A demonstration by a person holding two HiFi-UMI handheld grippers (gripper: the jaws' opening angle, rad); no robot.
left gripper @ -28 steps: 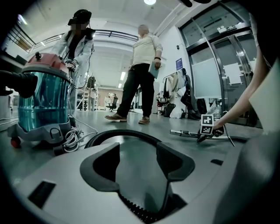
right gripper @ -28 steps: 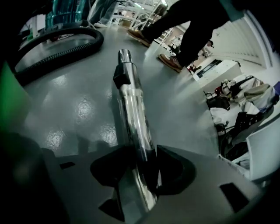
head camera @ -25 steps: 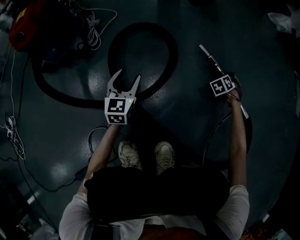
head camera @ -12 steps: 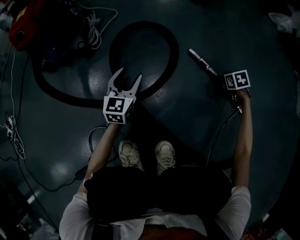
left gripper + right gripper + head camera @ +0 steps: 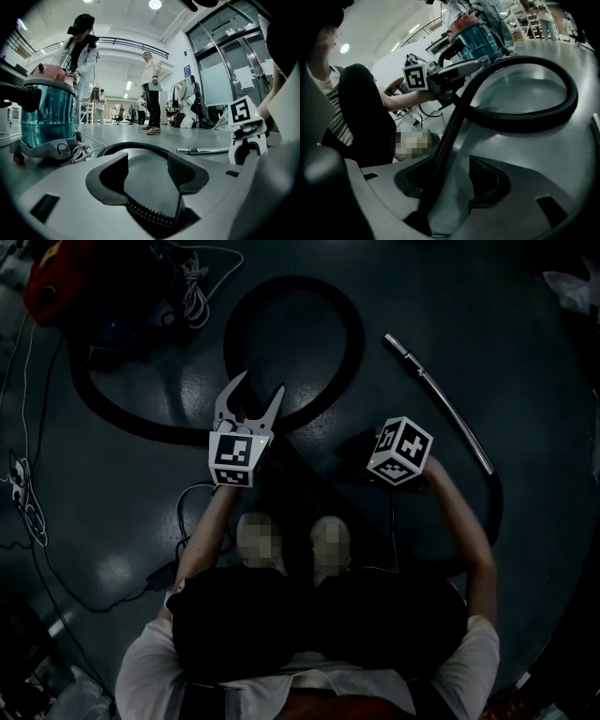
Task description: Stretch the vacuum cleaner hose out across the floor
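Two tools, left gripper and right gripper, jaws apart, straddle the looped vacuum hose; their cubes show black-and-white square markers.

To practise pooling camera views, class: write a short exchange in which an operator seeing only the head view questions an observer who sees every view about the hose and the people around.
Operator: I can't make out the jaws of the right gripper. Is it gripping the hose?
Observer: No. Its own view shows them apart, the hose running between them unclamped.
Operator: Anyone near the vacuum cleaner?
Observer: One person stands just beyond it, a second person farther off.
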